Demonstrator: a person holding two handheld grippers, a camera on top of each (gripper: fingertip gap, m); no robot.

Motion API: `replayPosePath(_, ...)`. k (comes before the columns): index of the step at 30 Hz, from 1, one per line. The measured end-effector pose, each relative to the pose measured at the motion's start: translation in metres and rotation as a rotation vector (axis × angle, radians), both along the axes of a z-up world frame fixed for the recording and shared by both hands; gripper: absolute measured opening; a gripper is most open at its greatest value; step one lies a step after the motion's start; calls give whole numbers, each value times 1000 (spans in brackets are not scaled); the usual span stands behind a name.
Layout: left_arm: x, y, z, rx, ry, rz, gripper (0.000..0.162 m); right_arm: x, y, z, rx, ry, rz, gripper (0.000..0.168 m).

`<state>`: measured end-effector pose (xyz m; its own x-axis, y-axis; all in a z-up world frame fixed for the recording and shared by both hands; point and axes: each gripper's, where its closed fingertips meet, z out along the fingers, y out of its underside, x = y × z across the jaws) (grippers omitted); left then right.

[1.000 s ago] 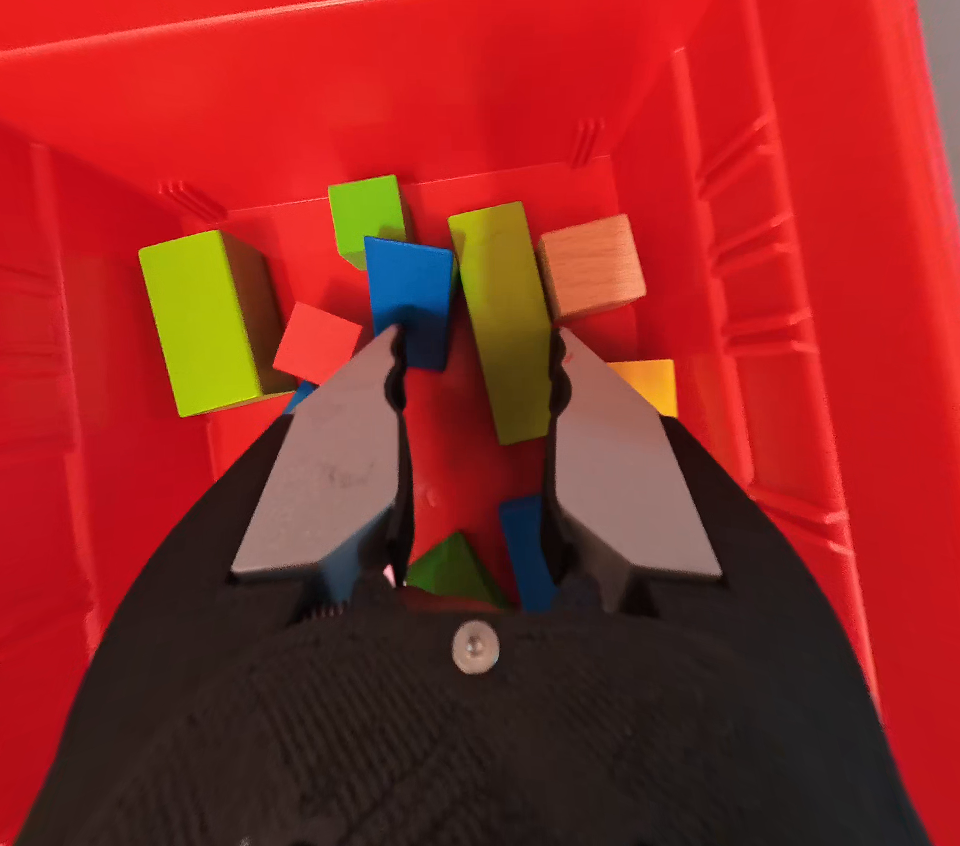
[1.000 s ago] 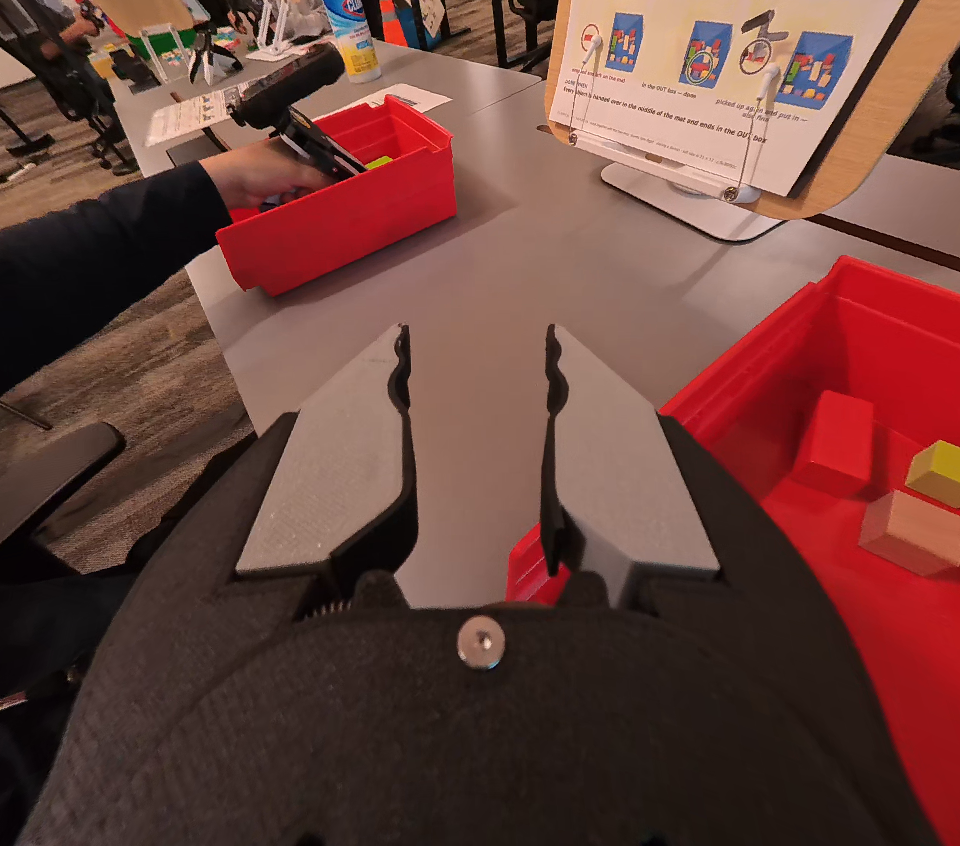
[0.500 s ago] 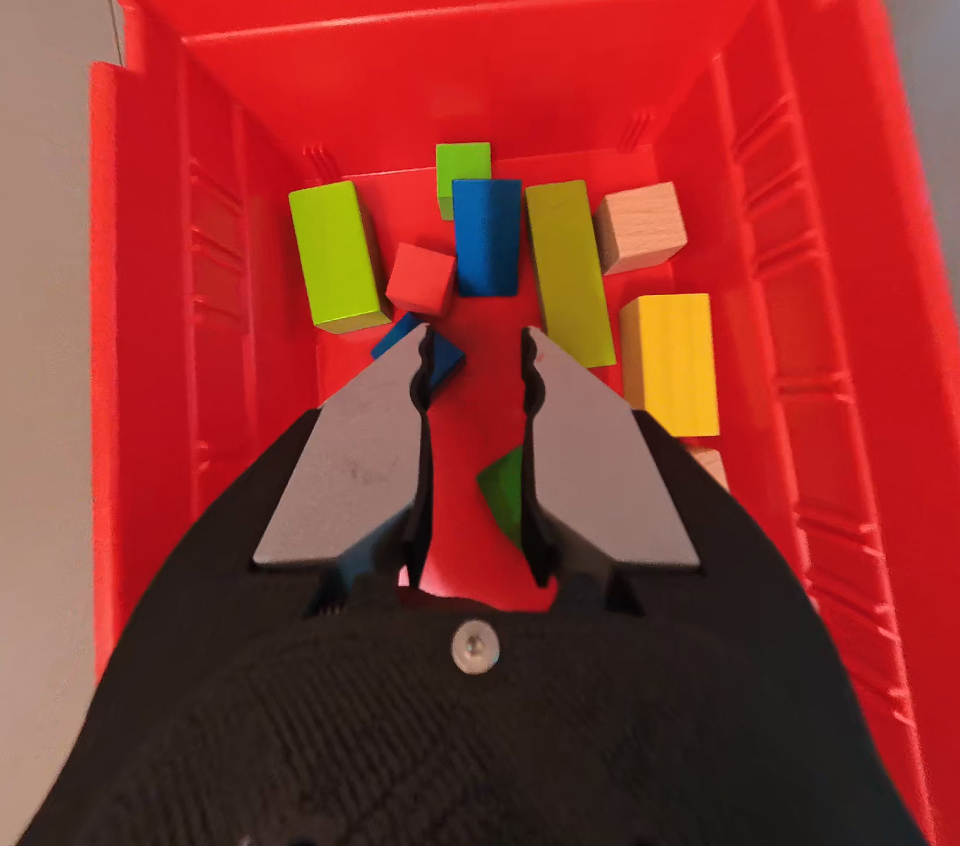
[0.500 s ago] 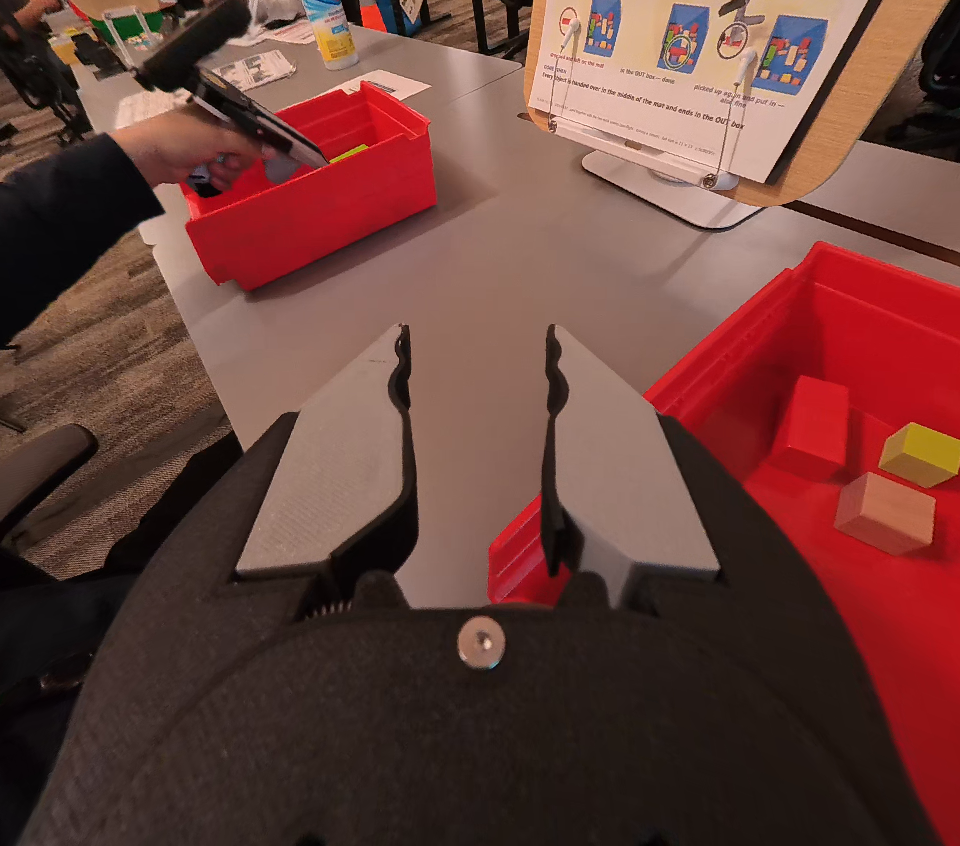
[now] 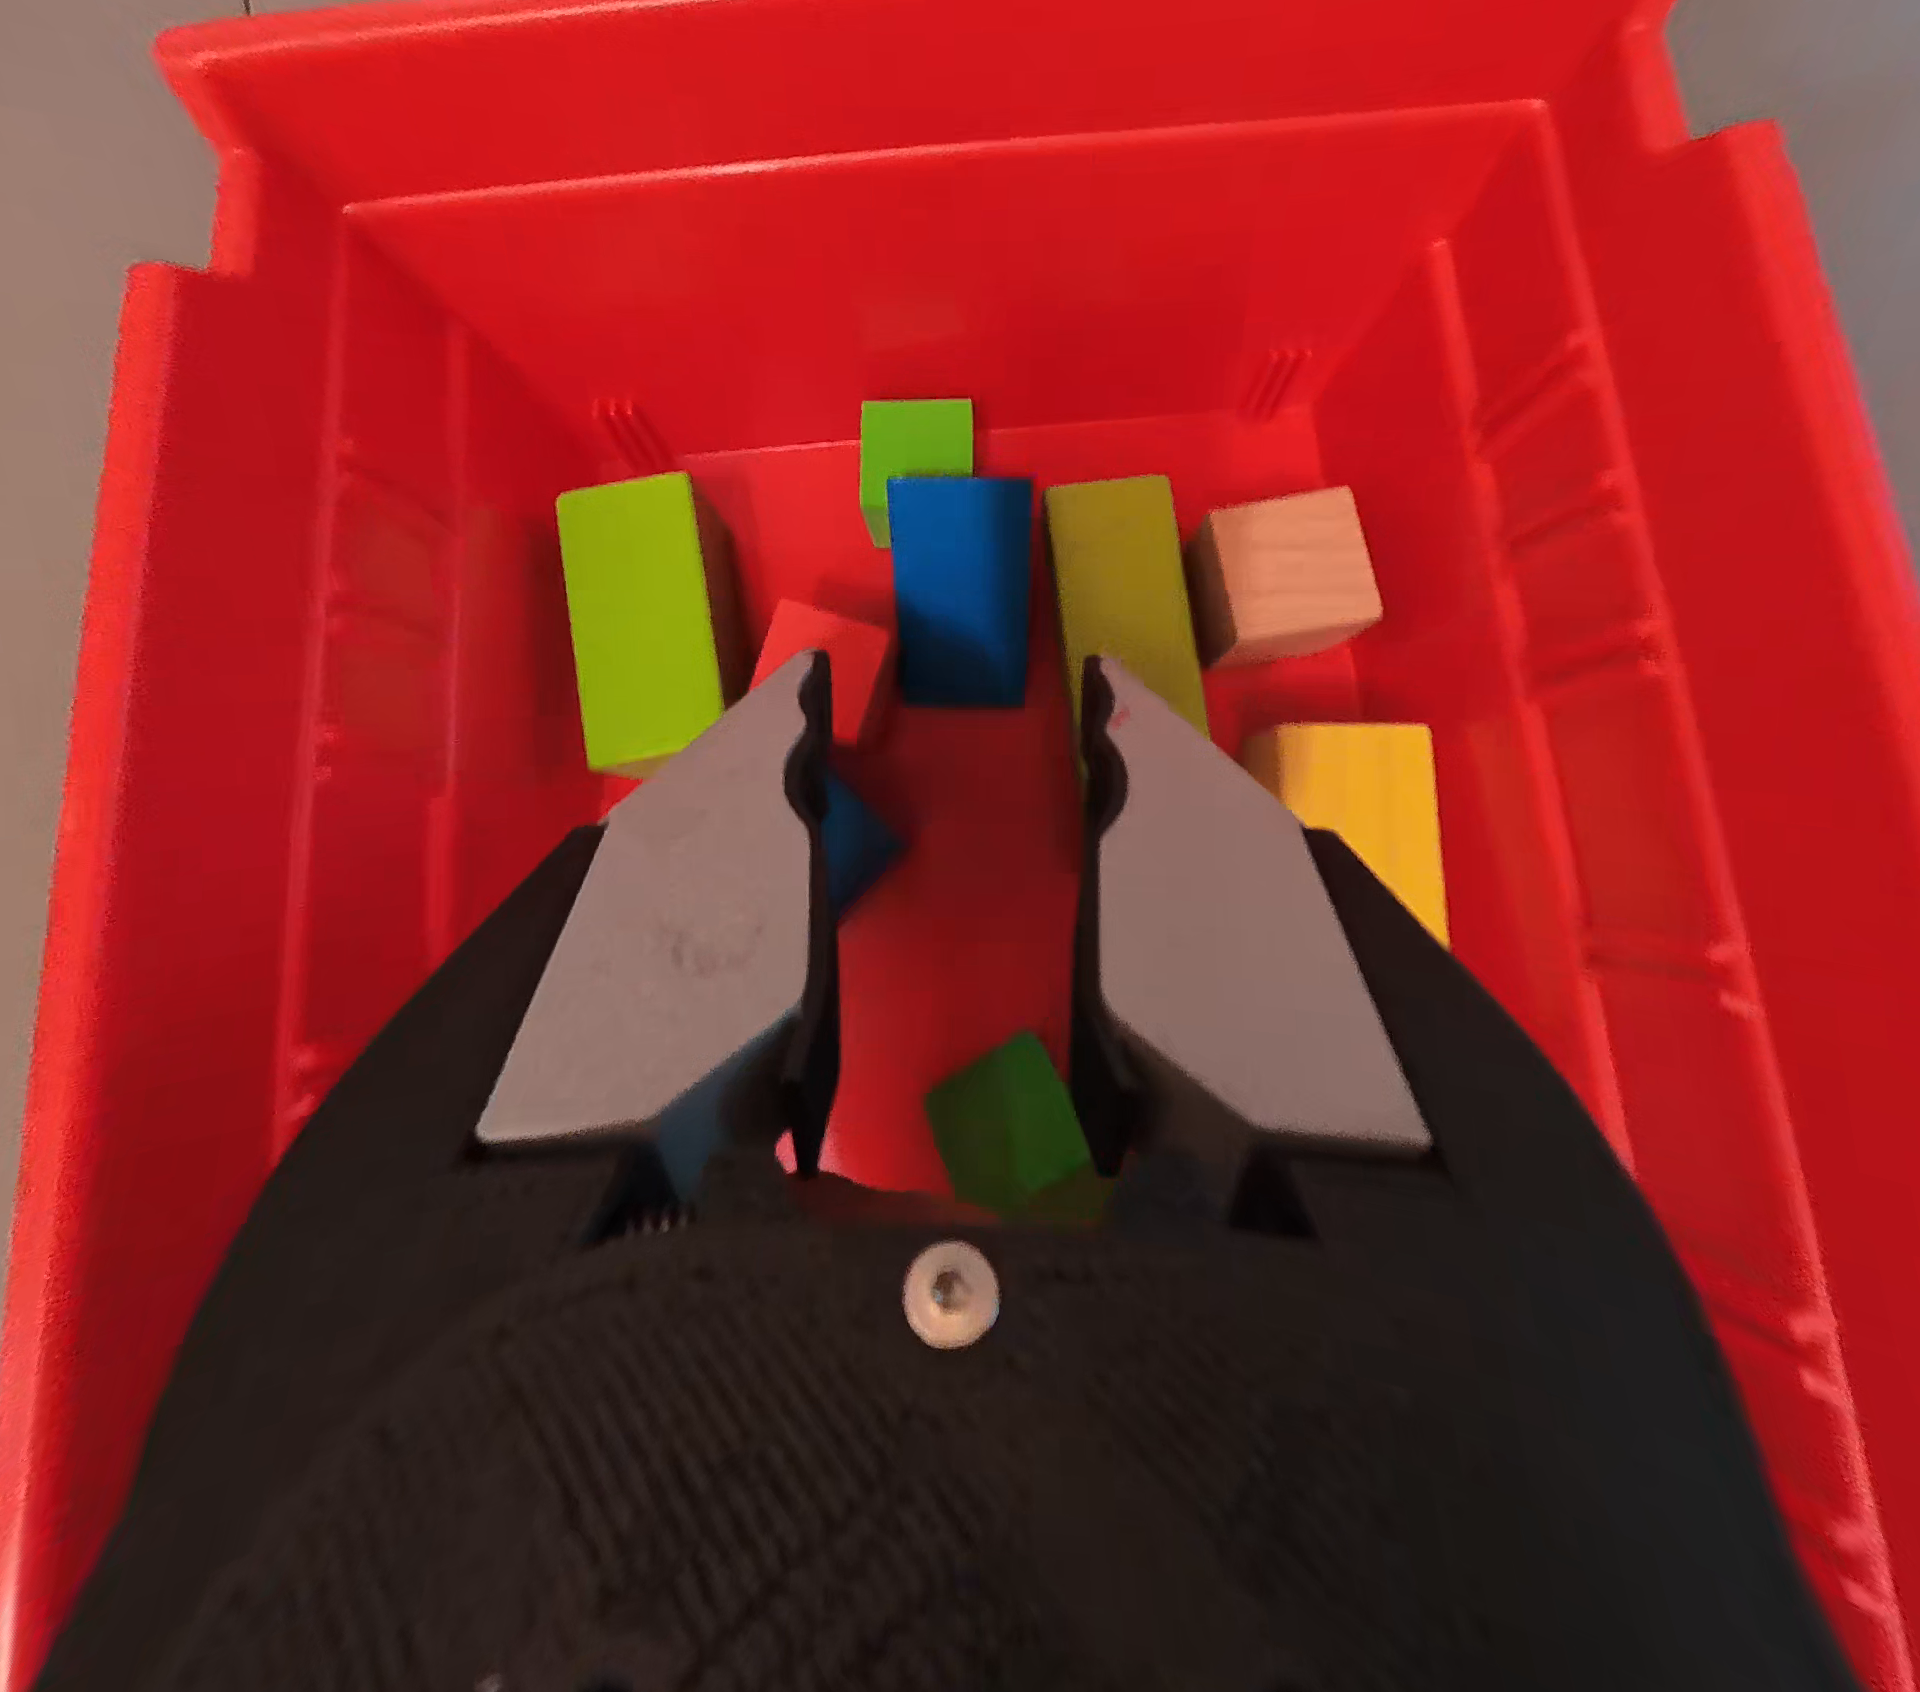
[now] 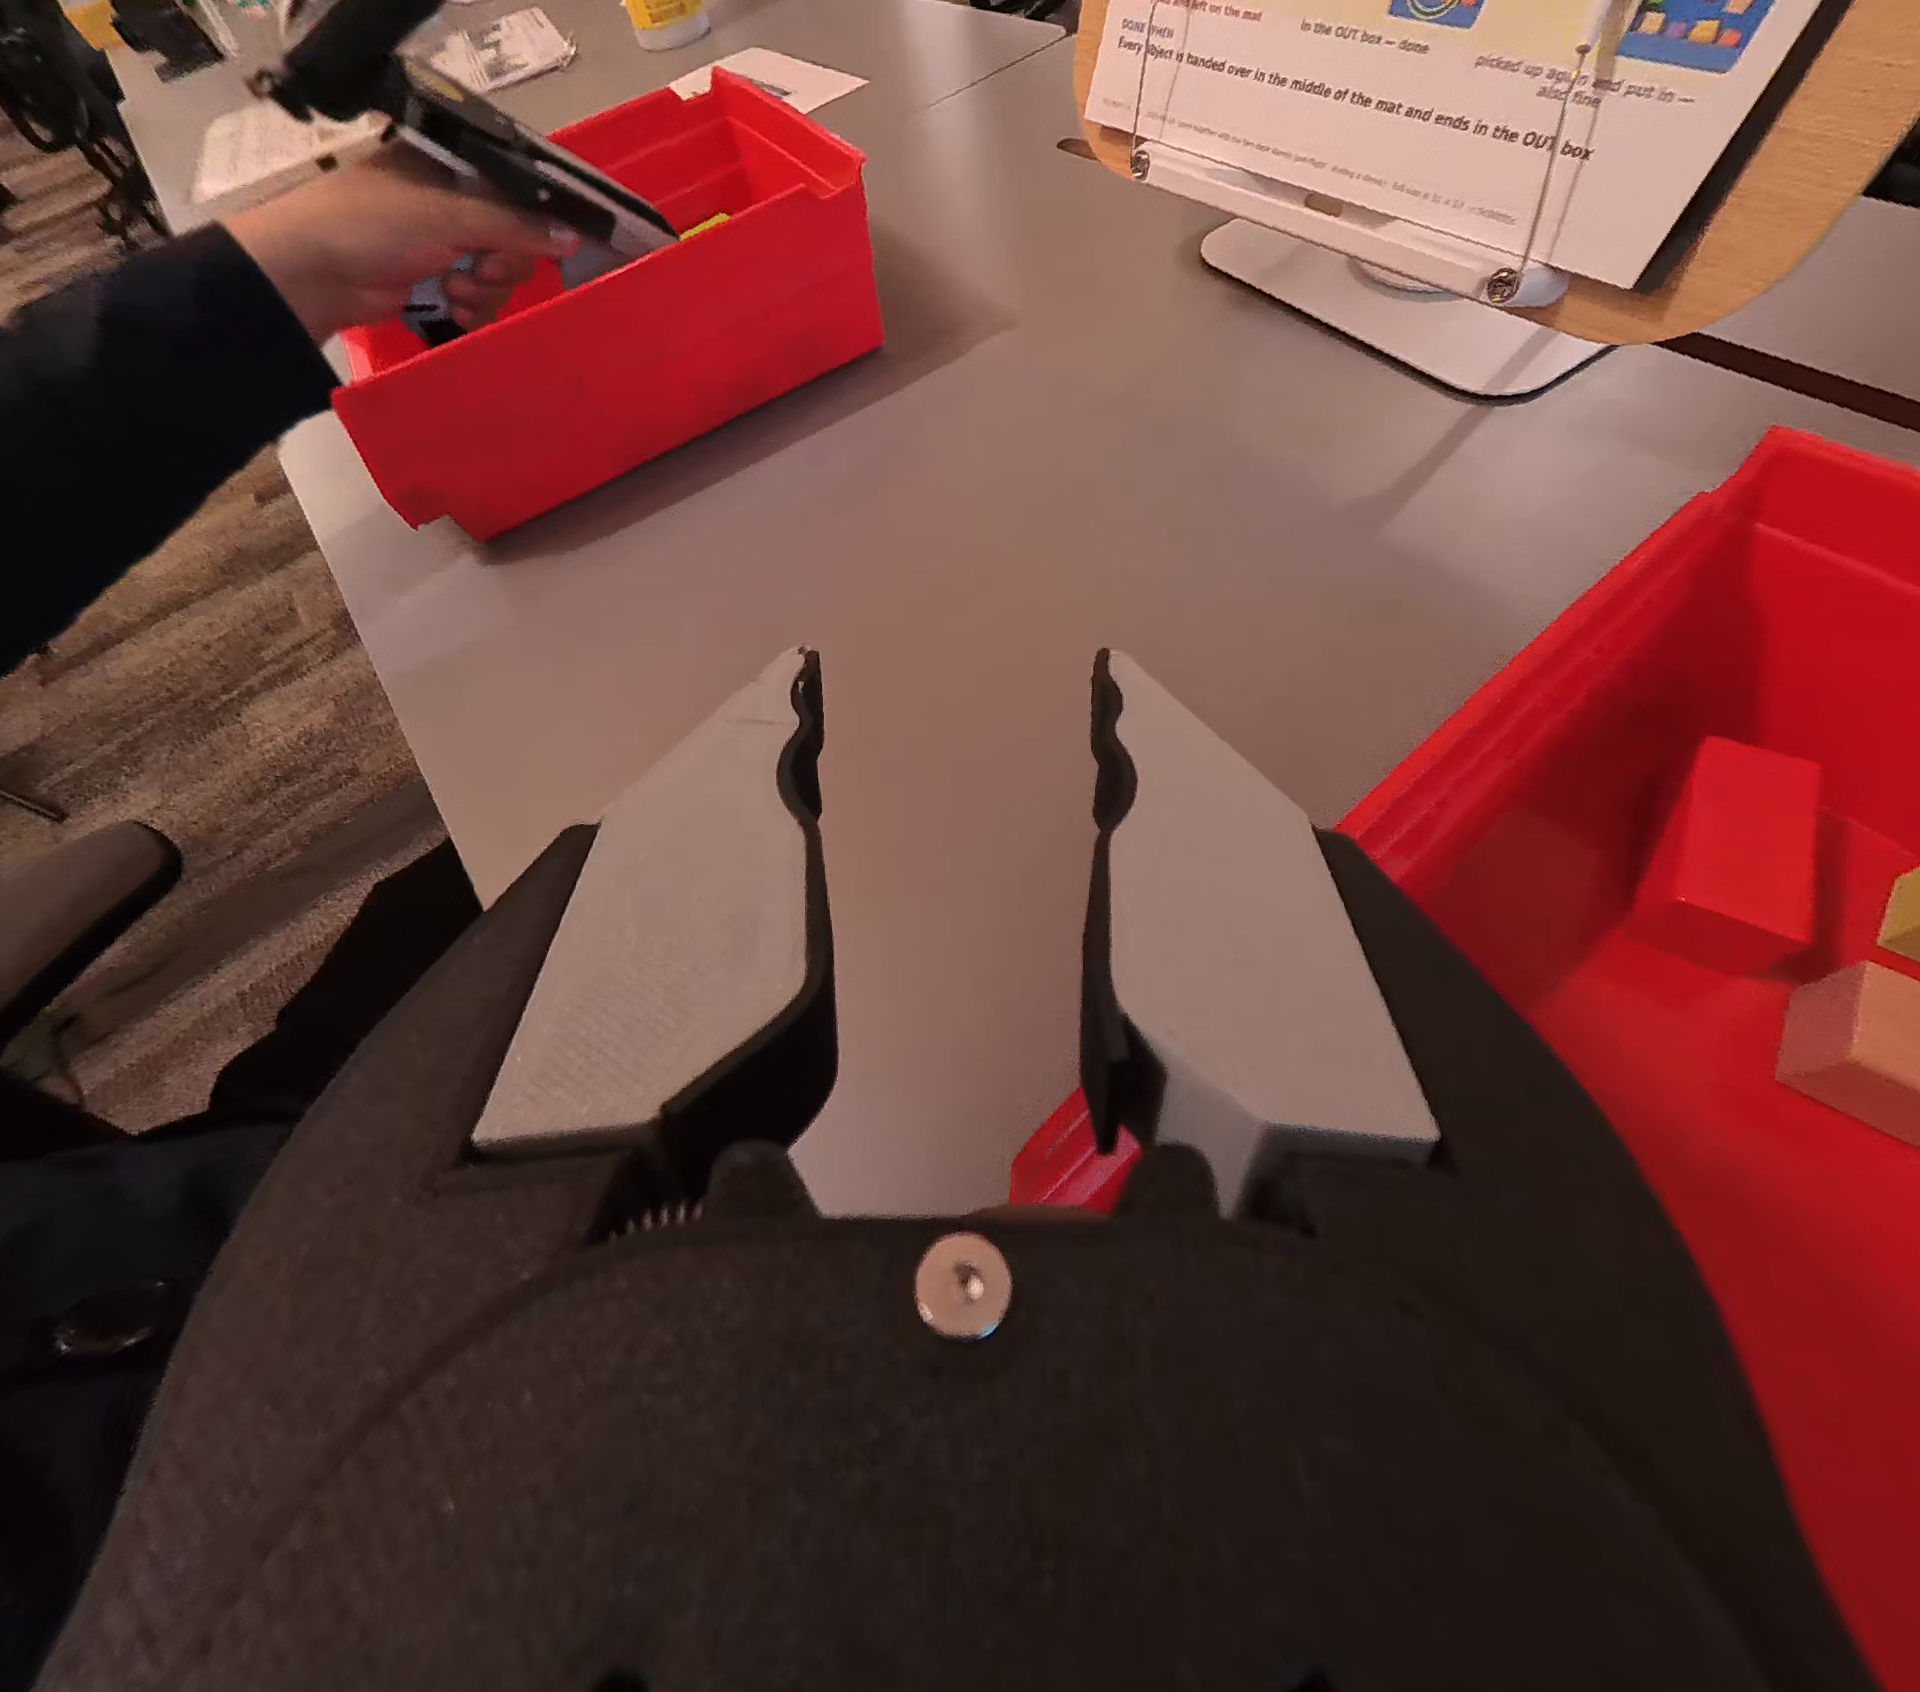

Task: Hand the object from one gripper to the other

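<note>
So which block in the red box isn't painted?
The plain wooden cube, at the far right of the back row. It shows bare pale wood; the other blocks are green, blue, red or yellow.

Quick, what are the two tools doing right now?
Left tool: open, holding nothing, above the blocks in the red bin.
Right tool: open, holding nothing, over the grey table.

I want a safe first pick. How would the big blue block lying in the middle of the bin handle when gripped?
The blue block looks like painted wood, so probably rigid and fairly light. Its flat faces suggest it won't roll. The smooth paint might slip slightly, and its sloped top could let it twist unless gripped on parallel sides.
</note>
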<state>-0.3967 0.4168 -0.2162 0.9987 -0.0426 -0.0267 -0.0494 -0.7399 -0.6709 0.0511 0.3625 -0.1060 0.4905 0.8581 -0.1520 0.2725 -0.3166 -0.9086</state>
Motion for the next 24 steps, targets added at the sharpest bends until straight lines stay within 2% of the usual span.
replayPosePath(5, 1, 20, -21, -68, 10, 11, 47, 0, -2, -2, 33, -36, 8, 50)
replayPosePath(8, 0, 29, -26, -66, -12, 23, 42, 6, 1, 1, 33, -20, 2, 50)
replayPosePath(9, 0, 32, -26, -66, -28, 27, 36, 8, 2, 2, 32, -13, 0, 50)
replayPosePath(10, 1, 32, -29, -78, -33, 26, 30, 11, 3, 3, 32, -7, -4, 50)
replayPosePath(12, -2, 30, -40, -122, 10, 16, 32, 15, 4, 7, 31, 9, -9, 50)
replayPosePath(18, -5, 26, -39, -97, 67, -13, 32, 23, -1, 23, 59, 53, -10, 49)
replayPosePath(21, -10, 23, -20, -20, 133, -20, 32, 24, -6, 27, 66, 64, 1, 49)
replayPosePath(24, -5, 16, 22, 130, 154, -33, 31, 19, -12, 29, 65, 66, 26, 49)
